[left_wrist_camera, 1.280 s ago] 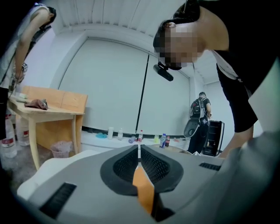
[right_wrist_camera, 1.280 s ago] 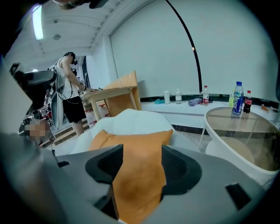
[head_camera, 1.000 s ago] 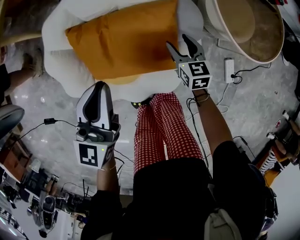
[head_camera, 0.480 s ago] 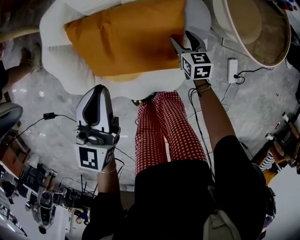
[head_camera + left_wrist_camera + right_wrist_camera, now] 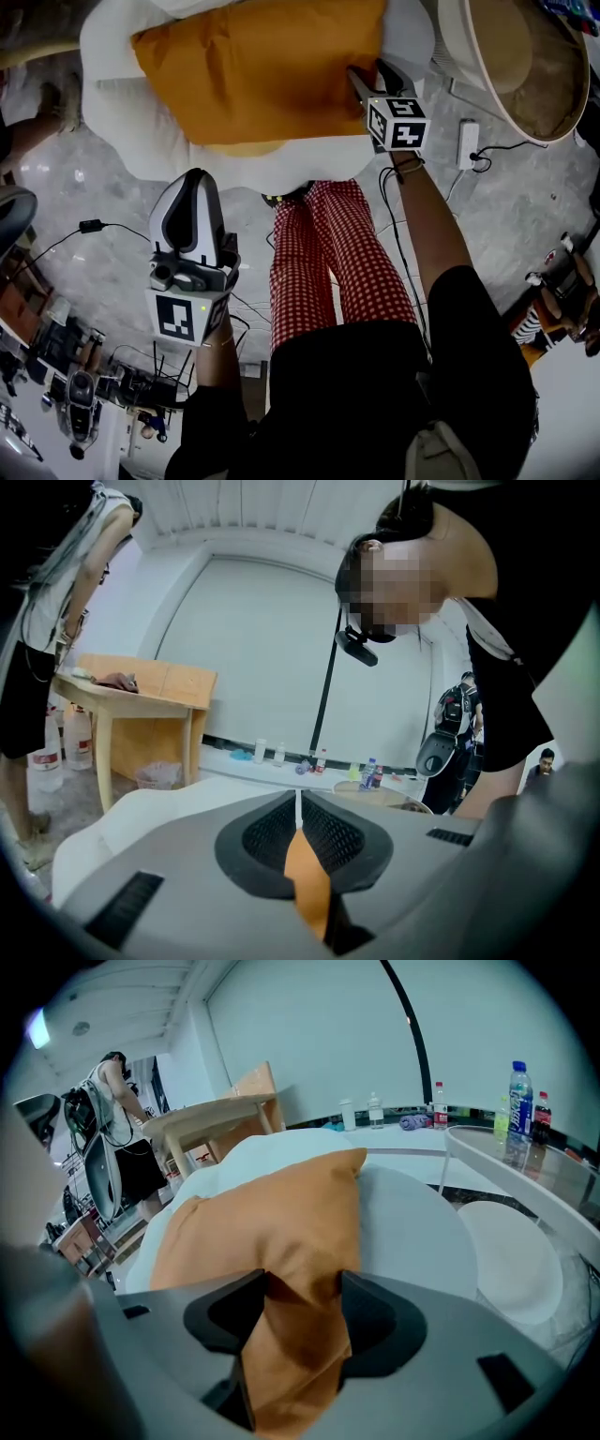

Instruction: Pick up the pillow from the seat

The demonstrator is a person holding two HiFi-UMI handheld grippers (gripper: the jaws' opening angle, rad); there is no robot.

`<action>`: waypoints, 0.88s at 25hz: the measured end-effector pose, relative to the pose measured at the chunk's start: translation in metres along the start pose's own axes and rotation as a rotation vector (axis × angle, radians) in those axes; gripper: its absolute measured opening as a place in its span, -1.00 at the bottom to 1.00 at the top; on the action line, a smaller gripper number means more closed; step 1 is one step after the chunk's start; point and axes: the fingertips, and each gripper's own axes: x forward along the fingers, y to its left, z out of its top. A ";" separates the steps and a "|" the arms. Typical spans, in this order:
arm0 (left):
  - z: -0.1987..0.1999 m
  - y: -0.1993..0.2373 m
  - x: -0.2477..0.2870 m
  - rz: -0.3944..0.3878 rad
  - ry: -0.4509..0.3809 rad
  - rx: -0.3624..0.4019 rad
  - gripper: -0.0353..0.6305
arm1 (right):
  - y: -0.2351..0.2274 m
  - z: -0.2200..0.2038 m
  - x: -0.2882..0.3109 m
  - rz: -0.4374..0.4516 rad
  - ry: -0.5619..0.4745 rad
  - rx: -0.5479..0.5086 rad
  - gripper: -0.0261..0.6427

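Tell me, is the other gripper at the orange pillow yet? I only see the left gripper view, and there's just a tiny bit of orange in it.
Observer: Yes. The right gripper has a corner of the pillow between its jaws, which stand apart.
Operator: Is the pillow up in the air?
Observer: No, it lies flat on the white seat.
Operator: So where is my gripper?
Observer: The left gripper hangs over the floor, short of the seat's front edge.
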 end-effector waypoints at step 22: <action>-0.004 -0.006 -0.018 0.053 -0.048 -0.017 -0.86 | 0.008 0.002 -0.007 0.045 -0.019 0.040 -0.72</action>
